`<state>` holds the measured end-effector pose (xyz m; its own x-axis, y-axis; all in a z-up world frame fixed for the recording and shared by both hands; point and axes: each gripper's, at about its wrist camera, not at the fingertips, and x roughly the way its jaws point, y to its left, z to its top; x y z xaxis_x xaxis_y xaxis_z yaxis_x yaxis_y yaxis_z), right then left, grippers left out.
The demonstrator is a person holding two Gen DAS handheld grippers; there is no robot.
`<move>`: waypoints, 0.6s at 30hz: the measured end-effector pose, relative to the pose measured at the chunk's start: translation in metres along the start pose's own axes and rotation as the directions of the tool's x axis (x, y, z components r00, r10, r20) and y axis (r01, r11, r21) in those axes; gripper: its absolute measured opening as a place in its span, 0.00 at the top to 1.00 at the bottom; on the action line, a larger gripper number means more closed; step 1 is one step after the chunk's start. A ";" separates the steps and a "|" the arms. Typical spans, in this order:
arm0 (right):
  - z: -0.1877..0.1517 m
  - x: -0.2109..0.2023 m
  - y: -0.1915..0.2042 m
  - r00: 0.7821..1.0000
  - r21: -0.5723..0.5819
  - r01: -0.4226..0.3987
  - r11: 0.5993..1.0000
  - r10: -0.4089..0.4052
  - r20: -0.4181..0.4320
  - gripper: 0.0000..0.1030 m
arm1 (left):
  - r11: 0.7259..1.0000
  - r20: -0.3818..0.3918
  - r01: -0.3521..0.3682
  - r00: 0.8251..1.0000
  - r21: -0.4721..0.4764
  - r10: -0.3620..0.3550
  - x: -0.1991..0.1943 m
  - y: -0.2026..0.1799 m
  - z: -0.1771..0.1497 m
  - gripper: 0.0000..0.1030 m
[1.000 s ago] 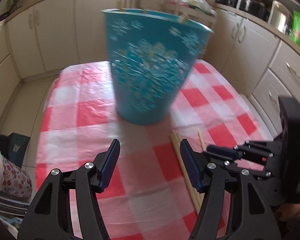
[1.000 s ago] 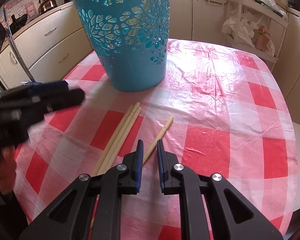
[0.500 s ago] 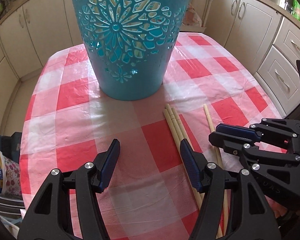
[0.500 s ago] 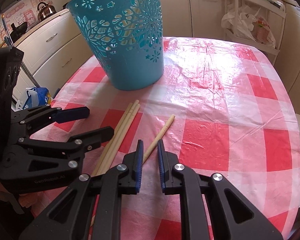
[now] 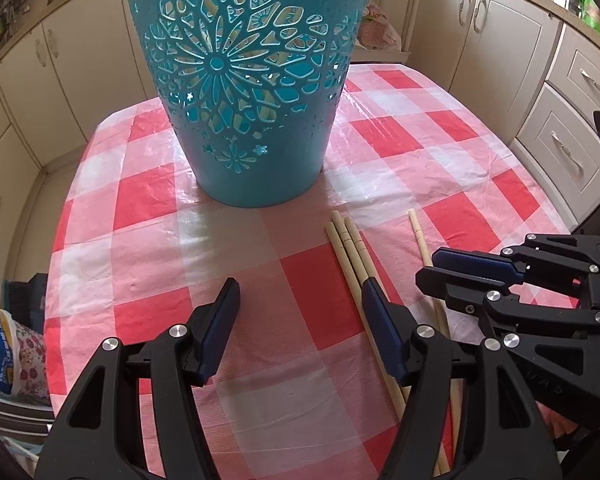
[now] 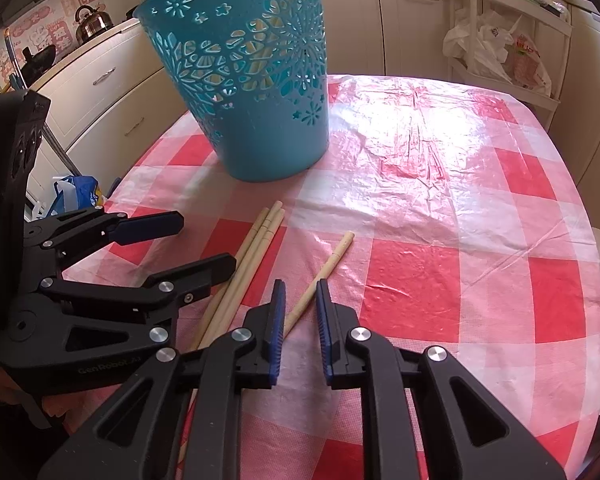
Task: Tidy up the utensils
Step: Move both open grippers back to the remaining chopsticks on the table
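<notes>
In the left wrist view, the left gripper (image 5: 298, 312) hovers with fingers spread wide and empty over the checked tablecloth (image 5: 148, 196), the bundle of three chopsticks (image 5: 350, 252) lying just beside its right finger in front of the teal cut-out basket (image 5: 252, 80), whose rim is cut off. In the right wrist view, the right gripper (image 6: 300, 312) has its fingers slightly parted around the single chopstick (image 6: 326, 268) without pinching it; the step looks like the first pick-up, and the next move calls for closing, lifting and dropping it into the basket, whose contents are hard to make out.
</notes>
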<state>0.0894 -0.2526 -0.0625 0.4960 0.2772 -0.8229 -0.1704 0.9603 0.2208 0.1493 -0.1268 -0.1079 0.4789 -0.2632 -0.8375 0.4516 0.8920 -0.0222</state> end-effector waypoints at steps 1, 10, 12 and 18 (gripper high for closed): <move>0.001 0.000 -0.001 1.000 -0.003 0.007 1.000 -0.007 0.000 0.84 | 1.000 0.000 -0.004 1.000 0.002 0.004 0.000 0.000 0.000 0.41; 0.000 -0.001 -0.001 1.000 0.005 0.010 1.000 -0.010 0.006 0.83 | 1.000 -0.002 0.000 1.000 -0.014 0.000 0.003 0.000 0.002 0.41; 0.000 -0.002 -0.002 1.000 0.003 0.019 1.000 -0.019 0.004 0.80 | 1.000 0.004 -0.021 1.000 0.013 0.021 0.002 -0.004 0.001 0.41; 0.001 -0.003 -0.003 0.999 -0.001 0.034 0.999 -0.034 0.008 0.73 | 1.000 -0.003 -0.030 1.000 0.004 0.030 0.002 -0.002 0.002 0.40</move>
<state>0.0892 -0.2560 -0.0605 0.5084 0.2444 -0.8257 -0.1539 0.9692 0.1922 0.1511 -0.1302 -0.1084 0.4900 -0.2355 -0.8393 0.4397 0.8981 0.0047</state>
